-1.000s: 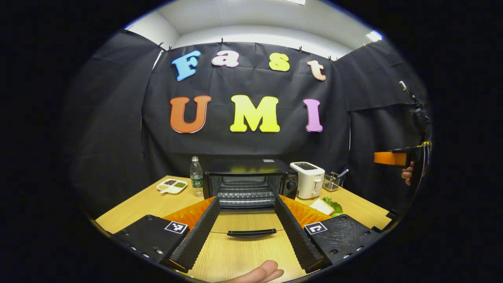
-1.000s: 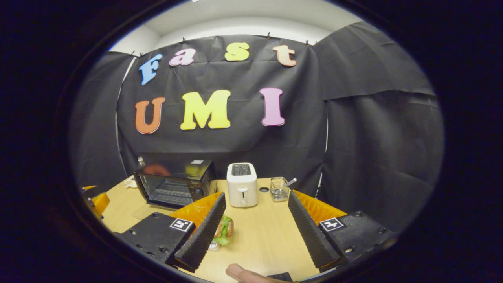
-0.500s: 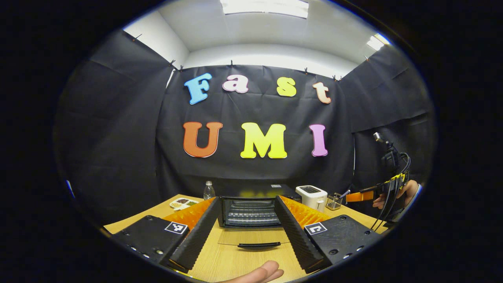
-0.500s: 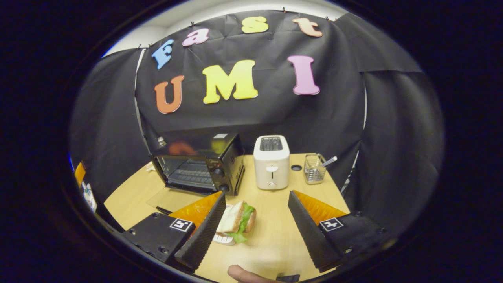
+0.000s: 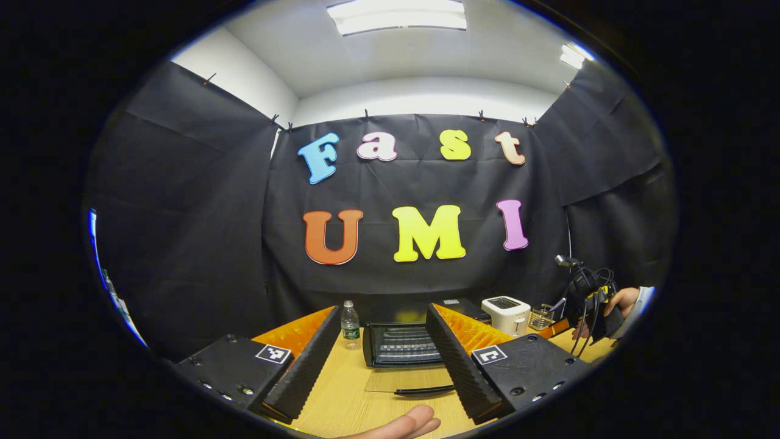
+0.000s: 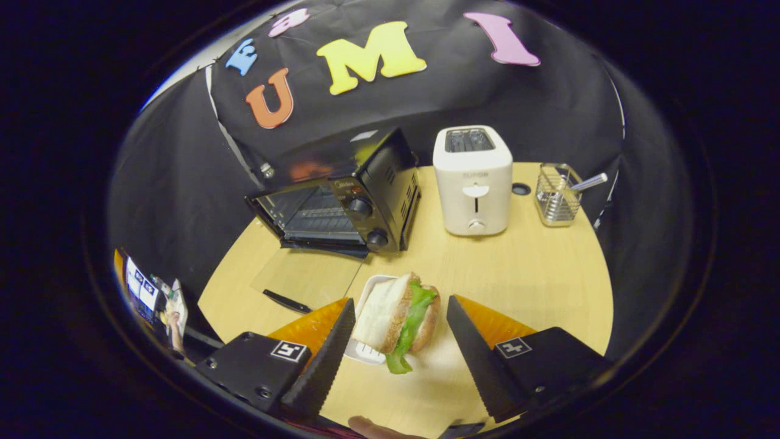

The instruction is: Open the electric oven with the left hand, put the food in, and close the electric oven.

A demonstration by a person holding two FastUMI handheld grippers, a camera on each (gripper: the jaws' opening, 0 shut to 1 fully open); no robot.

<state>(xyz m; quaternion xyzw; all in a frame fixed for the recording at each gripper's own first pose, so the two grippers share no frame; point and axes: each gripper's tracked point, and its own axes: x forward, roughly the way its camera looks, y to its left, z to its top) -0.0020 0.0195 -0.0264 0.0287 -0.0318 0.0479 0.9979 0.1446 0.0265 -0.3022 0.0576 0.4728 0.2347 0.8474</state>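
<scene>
Black oven [image 6: 341, 195], white toaster [image 6: 473, 180], pale wood-grain table [image 6: 536, 268], green lettuce [image 6: 412, 317] in what looks like white bread

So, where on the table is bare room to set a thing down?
Bare wood lies right of the sandwich, below the toaster and the wire basket. It is crowded on the left: the open oven and its lowered glass door.

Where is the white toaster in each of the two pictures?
Left gripper view: the white toaster sits small at lower right, just right of the black oven.
Right gripper view: the toaster stands upper middle, right of the oven.
Shared landmark: the oven.
</scene>
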